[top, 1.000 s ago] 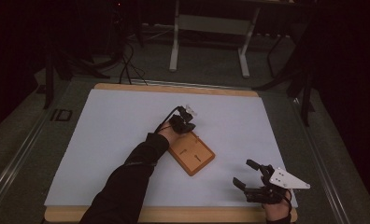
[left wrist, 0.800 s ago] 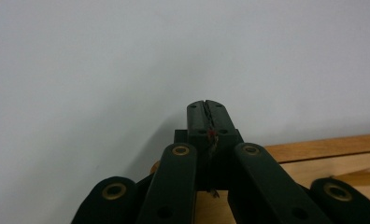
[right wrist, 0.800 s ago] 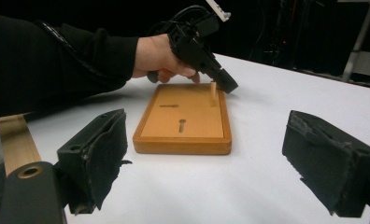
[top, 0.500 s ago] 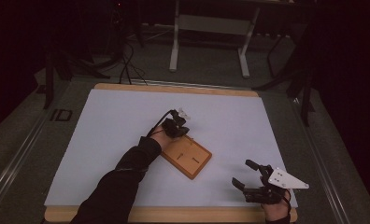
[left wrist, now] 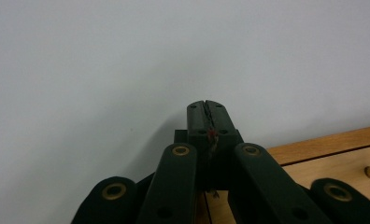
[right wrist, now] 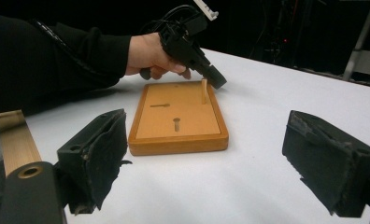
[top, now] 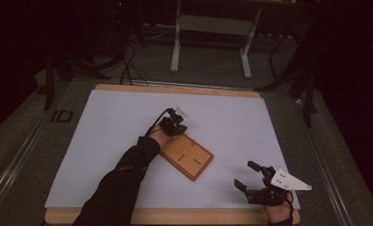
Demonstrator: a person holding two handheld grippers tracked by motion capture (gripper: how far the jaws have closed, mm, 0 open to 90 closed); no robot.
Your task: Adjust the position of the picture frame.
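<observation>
A white sheet [top: 104, 141] is spread over a light wooden table [top: 175, 89] in a dark room. Left of centre in the high view, a person's left arm in a black sleeve [top: 123, 179] is stretched forward from the bottom edge. The black hand-held left gripper [top: 179, 127] is held at the far end of a flat rectangular wooden board with a raised rim [top: 187, 157], which is laid at a slant near the middle of the sheet. In the left gripper view, the two jaws are seen pressed together over the white sheet, with the board's edge at the lower right. In the right gripper view, the closed tip of the left gripper [right wrist: 217, 80] is seen just beside a short upright wooden peg [right wrist: 204, 90] at the board's far edge; whether they touch cannot be told. Two more pegs are seen on the board's face. At the lower right of the high view, the black right gripper with a grey three-cornered plate [top: 250, 181] is held low over the sheet, well apart from the board, its padded jaws spread wide with nothing between them.
</observation>
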